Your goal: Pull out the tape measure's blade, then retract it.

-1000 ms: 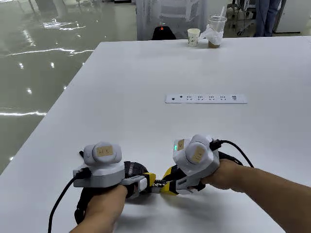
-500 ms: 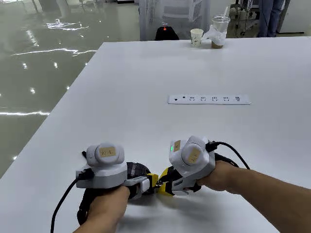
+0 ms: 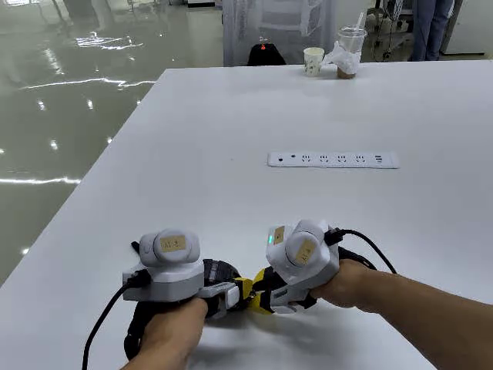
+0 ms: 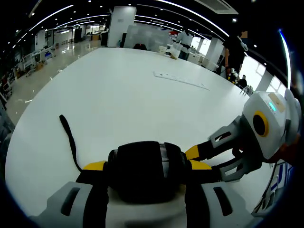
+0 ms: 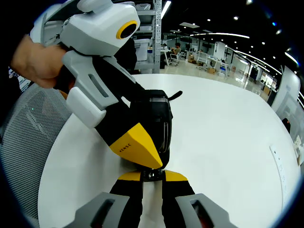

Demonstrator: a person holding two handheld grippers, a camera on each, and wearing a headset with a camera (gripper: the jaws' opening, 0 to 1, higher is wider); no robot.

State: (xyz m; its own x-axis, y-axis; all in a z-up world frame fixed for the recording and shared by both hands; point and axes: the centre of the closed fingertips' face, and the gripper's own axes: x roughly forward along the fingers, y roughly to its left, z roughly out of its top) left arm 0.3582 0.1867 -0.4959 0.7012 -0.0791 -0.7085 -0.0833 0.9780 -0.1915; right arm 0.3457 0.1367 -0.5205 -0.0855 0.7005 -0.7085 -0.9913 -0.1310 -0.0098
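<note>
Near edge of the white workbench [image 3: 216, 154]. The tape measure [image 4: 144, 166], black case, sits on the tabletop just in front of the person, between the two grippers.

Left gripper [image 3: 229, 290]: jaws clamped on the case from both sides, yellow pads [image 4: 94, 166] pressed flat against its flanks. The case's black wrist strap [image 4: 69, 138] trails loose across the table, away from the gripper.

Right gripper [image 3: 263, 297]: faces the left one, nearly tip to tip. In the right gripper view its yellow-tipped jaws are drawn together on the small end hook [image 5: 152, 175] at the mouth of the case — no length of blade shows between hook and case.

A hand [image 3: 344, 282] grips the right gripper's handle; black cables run back from both units.

Farther up the table: a white power strip [image 3: 333, 159], well apart from the work. At the far edge — a paper cup [image 3: 313, 60] beside a clear plastic cup [image 3: 348, 45].
</note>
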